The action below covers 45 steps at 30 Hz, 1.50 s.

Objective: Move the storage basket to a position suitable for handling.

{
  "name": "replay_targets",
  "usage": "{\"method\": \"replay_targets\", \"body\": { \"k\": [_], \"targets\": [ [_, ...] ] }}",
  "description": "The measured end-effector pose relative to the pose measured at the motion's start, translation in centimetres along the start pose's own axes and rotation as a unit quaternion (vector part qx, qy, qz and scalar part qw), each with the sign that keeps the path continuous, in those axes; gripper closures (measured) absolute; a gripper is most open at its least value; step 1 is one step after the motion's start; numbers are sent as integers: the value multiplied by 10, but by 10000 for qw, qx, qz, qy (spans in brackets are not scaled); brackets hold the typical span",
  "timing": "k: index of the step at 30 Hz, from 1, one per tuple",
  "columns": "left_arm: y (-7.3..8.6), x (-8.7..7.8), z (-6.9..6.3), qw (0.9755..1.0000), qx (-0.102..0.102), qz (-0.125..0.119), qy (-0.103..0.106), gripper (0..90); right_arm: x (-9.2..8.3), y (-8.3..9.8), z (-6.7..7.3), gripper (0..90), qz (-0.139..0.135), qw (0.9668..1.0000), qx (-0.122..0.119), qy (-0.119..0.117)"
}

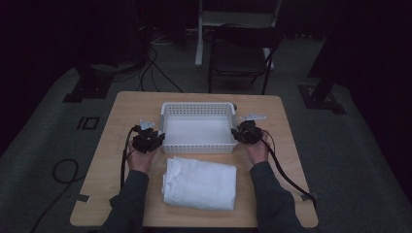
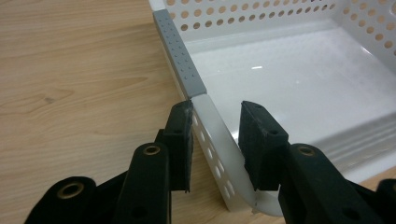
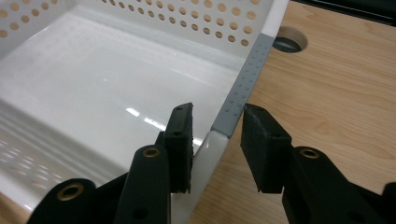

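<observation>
A white perforated basket stands empty on the wooden table, with a grey grip strip on each short side. My left gripper is at its left side; in the left gripper view the jaws straddle the white rim just below the grey strip, pads pressed on it. My right gripper holds the right side the same way; its jaws sit either side of the rim where the grey strip ends. A folded white towel lies in front of the basket, between my forearms.
The table has a round cable hole beyond the basket's far right corner. A dark chair stands behind the table. Cables trail from both grippers over the table's front edge and onto the floor.
</observation>
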<state>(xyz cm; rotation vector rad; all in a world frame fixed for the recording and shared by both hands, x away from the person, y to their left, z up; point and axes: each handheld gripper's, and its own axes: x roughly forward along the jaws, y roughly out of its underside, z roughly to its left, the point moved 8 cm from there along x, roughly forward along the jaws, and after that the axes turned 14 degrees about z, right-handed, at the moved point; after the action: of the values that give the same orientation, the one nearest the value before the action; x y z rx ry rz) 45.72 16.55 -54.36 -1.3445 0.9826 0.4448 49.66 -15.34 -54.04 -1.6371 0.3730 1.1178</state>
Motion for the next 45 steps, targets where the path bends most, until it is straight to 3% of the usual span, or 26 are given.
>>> {"method": "replay_targets", "body": {
  "k": [16,18,24,30,34,38,45],
  "targets": [
    [-2,2,-8,9999,1,2,166,636,-3,4,-10,650,-39,9999,116,-28],
    [-2,1,-9,9997,21,-42,239,602,-6,3,-12,592,-133,9998,158,45],
    [4,-11,-4,9998,42,-148,162,532,-24,3,-11,493,-350,9991,184,174],
    [15,-21,-1,9991,4,-223,372,456,-44,9,0,475,-458,9989,-7,112],
    [18,-28,2,9992,32,-305,271,436,-51,16,8,449,-444,9989,-62,-124],
    [22,-37,2,9990,30,-389,226,411,-57,28,12,415,-406,9991,-42,-125],
    [34,-56,-13,9983,86,-460,356,404,-64,55,27,387,-324,9991,-198,-187]
  ]
}}
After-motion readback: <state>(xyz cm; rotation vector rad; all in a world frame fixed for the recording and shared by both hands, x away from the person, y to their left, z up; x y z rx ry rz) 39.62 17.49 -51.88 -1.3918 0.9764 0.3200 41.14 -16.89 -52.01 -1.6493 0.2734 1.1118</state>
